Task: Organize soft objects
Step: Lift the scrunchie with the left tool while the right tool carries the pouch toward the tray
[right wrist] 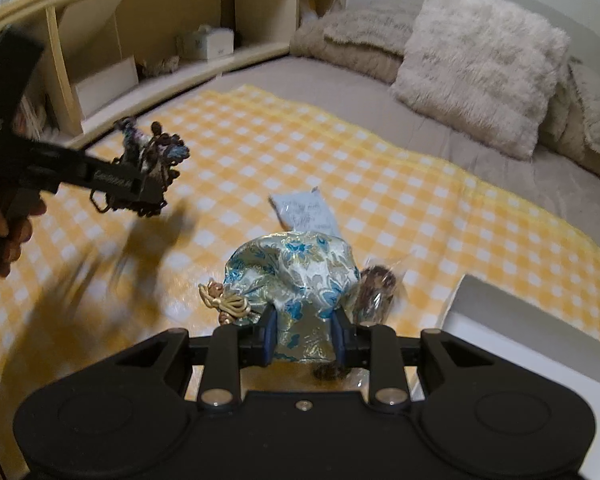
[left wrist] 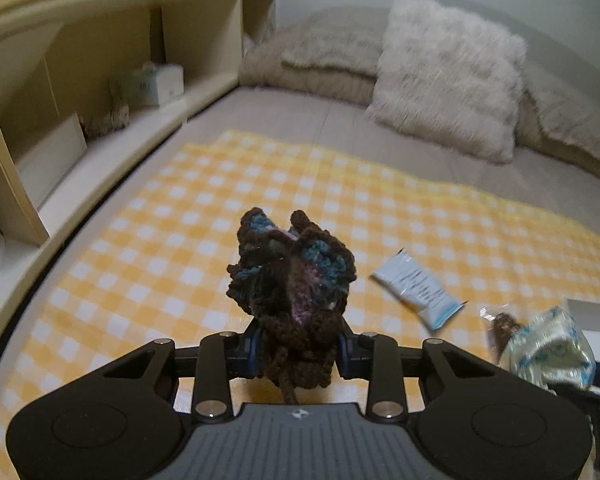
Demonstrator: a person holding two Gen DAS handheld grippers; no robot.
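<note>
My left gripper (left wrist: 296,344) is shut on a dark brown crochet piece (left wrist: 292,280) with blue and pink yarn, held above the yellow checked cloth (left wrist: 180,220). It also shows at the left of the right wrist view (right wrist: 152,160). My right gripper (right wrist: 303,334) is shut on a silky floral pouch (right wrist: 296,272) with a gold knotted cord (right wrist: 224,302); the pouch also shows in the left wrist view (left wrist: 548,352). A clear bag of brown bits (right wrist: 378,284) lies beside the pouch. A pale blue packet (right wrist: 306,210) lies on the cloth.
The cloth covers a grey bed (right wrist: 340,80) with fluffy pillows (right wrist: 480,60) at the back. A wooden shelf (right wrist: 160,40) with boxes runs along the left. A white box (right wrist: 520,320) stands at the right front.
</note>
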